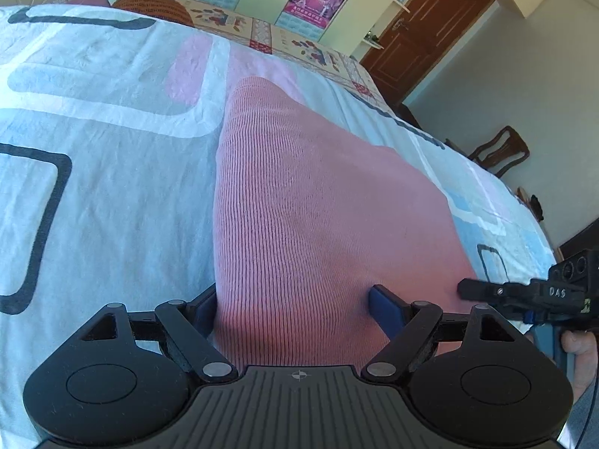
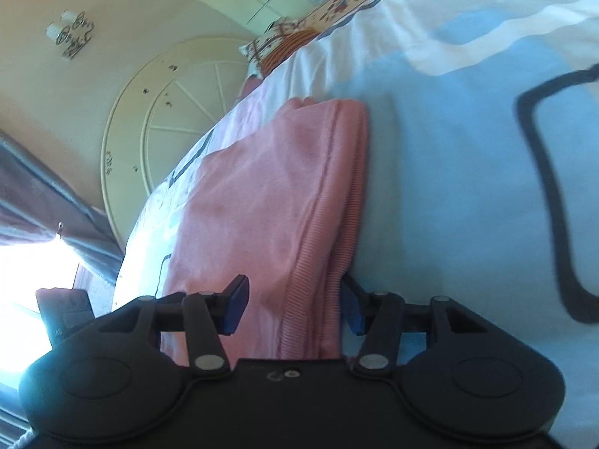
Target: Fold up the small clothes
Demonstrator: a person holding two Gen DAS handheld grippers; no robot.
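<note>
Left gripper (image 1: 299,310) fingers (image 1: 385,312) half-hidden by pink garment (image 1: 318,205)

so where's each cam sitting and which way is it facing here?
Left wrist: on the left gripper, facing down along the pink garment across the bed toward the door; the right gripper and a hand show at right.
Right wrist: on the right gripper, tilted, facing along the garment's folded edge toward the headboard.
Shared: garment, bed.
</note>
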